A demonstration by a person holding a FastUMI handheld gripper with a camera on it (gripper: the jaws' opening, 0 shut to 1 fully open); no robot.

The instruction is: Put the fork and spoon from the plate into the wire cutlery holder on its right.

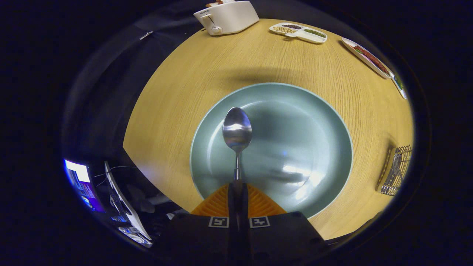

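A metal spoon (237, 129) sticks out straight ahead of my gripper (237, 186), whose orange ribbed fingers (216, 203) are shut on its handle. The spoon's bowl hangs over the pale green plate (314, 122), lifted off it. Right of the plate, on the wooden table, stands the wire cutlery holder (397, 170). The fork (395, 166) stands inside the holder, tines showing among the wires.
A white toaster (226, 16) sits at the table's far edge. Beyond the plate lie a divided snack tray (298, 32) and a second long tray (369, 57). To the left, off the table edge, a monitor (83, 183) glows.
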